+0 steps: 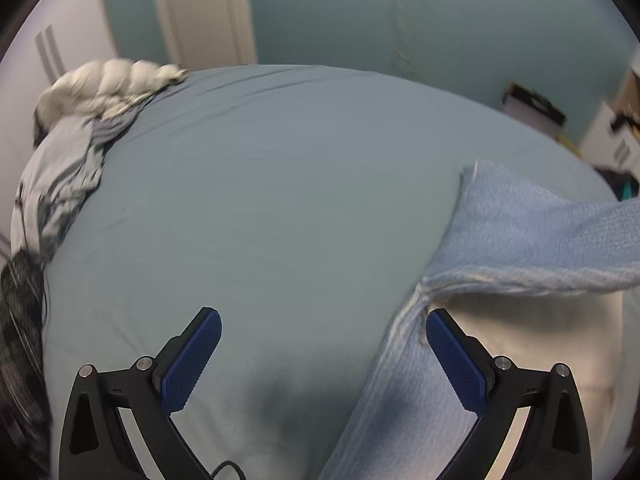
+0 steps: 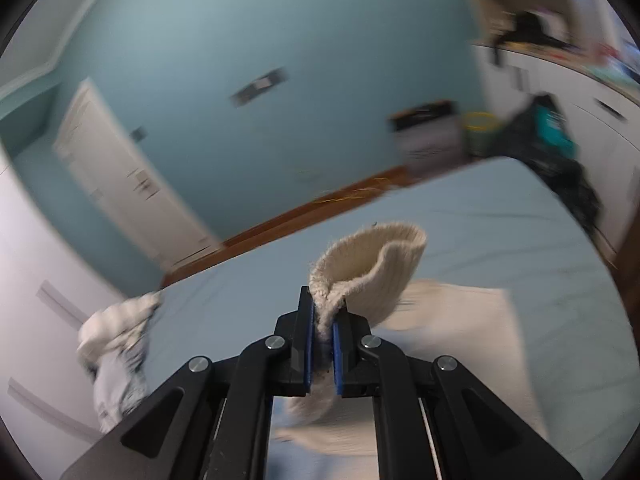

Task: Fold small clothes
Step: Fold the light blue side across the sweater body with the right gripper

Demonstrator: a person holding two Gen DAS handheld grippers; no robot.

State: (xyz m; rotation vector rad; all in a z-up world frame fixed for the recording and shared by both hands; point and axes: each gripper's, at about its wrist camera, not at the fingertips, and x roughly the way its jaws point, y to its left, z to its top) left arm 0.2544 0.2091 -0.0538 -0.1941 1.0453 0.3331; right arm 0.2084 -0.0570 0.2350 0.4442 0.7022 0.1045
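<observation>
Mid-fold: right gripper (image 2: 322,334) clamped on cream knit garment (image 2: 368,268), lifting it off the bed (image 2: 500,232). Left gripper (image 1: 322,344) wide apart, empty; light-blue garment (image 1: 520,232) just right of it. Next, probably: lay cream piece over flat.

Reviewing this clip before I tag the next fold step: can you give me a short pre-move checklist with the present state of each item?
1. Right gripper has cloth secured: ok, jaws shut on the cream knit piece.
2. Left gripper free to grasp: ok, jaws wide apart, nothing between them.
3. Light blue garment within the left gripper's path: ok, its edge lies beside the right finger.
4. Garment lying flat: not ok, part is lifted and draped.
5. Bare bed sheet for folding: ok, open area ahead; clothes pile sits at the far left.
6. Image sharpness: not ok, right wrist view is motion-blurred.
</observation>
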